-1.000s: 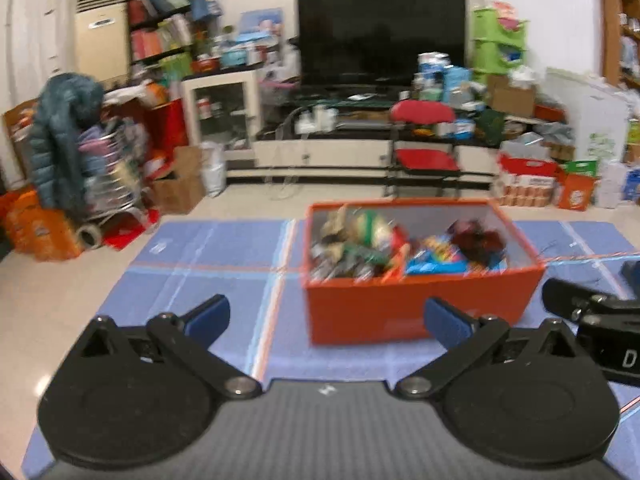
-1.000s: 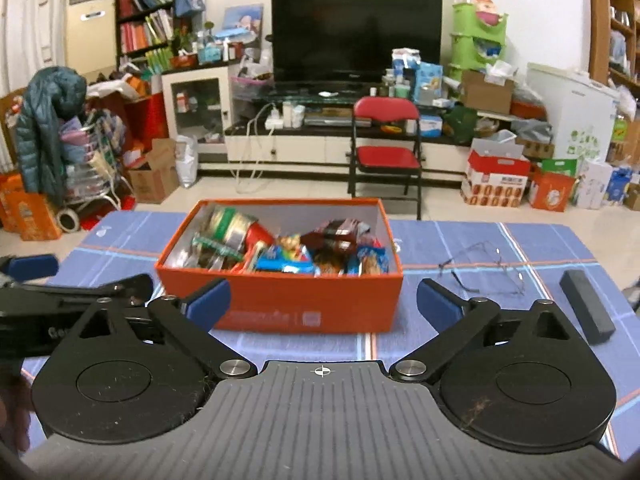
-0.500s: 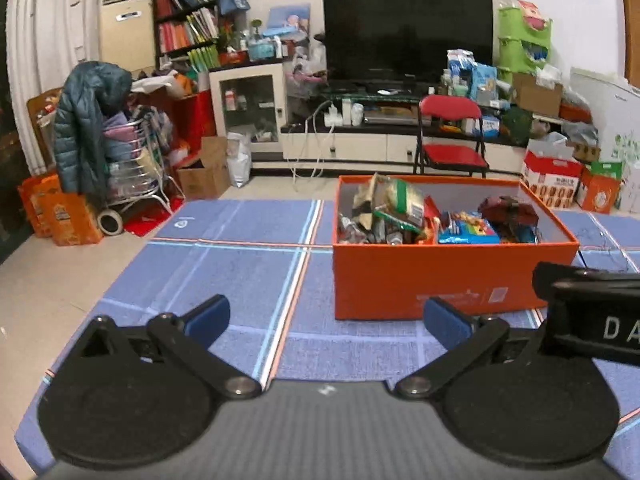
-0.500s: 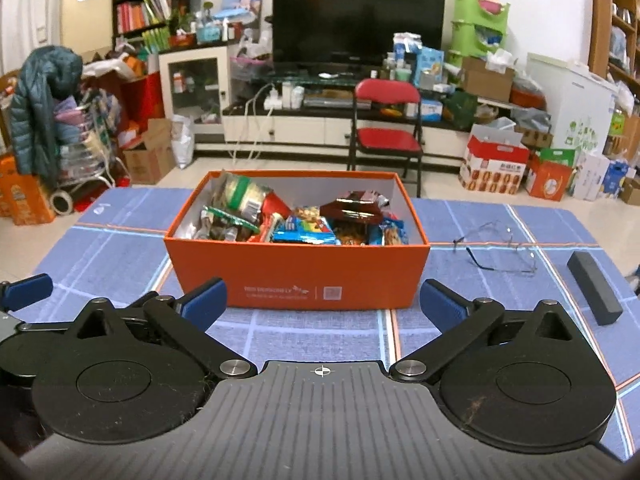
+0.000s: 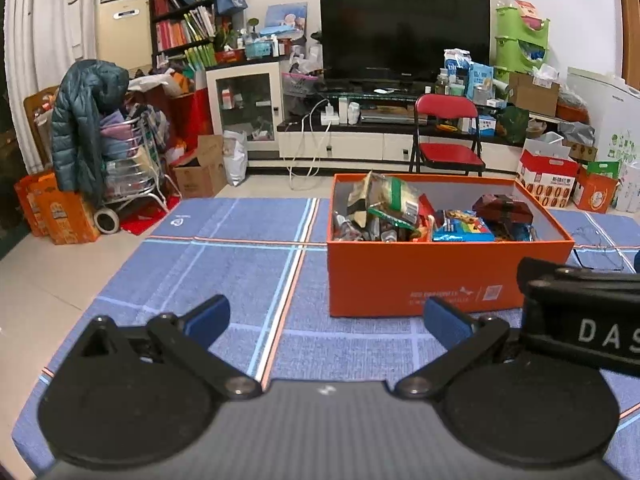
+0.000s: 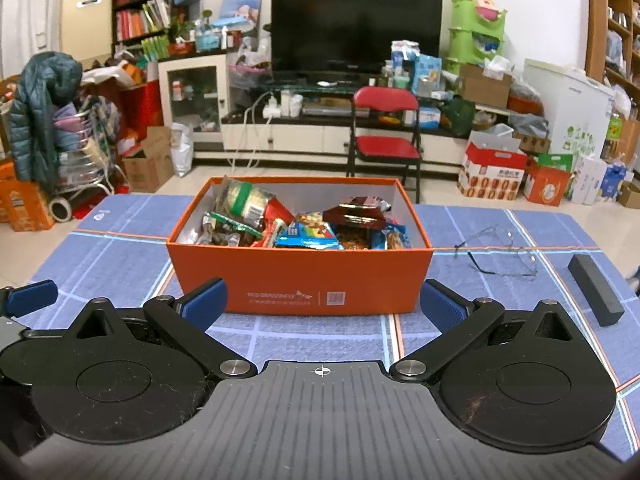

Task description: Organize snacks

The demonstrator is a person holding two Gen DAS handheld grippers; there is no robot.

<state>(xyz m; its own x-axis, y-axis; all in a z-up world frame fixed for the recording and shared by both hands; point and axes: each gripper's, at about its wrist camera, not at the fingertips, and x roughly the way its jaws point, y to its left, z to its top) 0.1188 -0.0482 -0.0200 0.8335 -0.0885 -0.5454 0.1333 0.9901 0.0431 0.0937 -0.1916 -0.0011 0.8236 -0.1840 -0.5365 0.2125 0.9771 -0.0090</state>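
An orange box [image 5: 420, 276] [image 6: 300, 276] full of snack packets [image 6: 304, 224] stands on a blue checked mat [image 5: 224, 256]. In the left wrist view it lies ahead and to the right; in the right wrist view it is straight ahead. My left gripper [image 5: 326, 318] is open and holds nothing, low over the mat short of the box. My right gripper [image 6: 322, 306] is open too, just in front of the box's near wall. The right gripper's body [image 5: 580, 320] shows at the right edge of the left wrist view.
A pair of glasses [image 6: 496, 252] and a black bar [image 6: 596, 290] lie on the mat right of the box. Behind the mat stand a red folding chair [image 6: 386, 128], a TV unit [image 6: 356, 36], cardboard boxes [image 6: 496, 176] and a cart with a jacket [image 6: 44, 108].
Both grippers have lowered and levelled, so the box now appears larger and nearer. The right gripper's body has moved further into the left wrist view. Both stay open.
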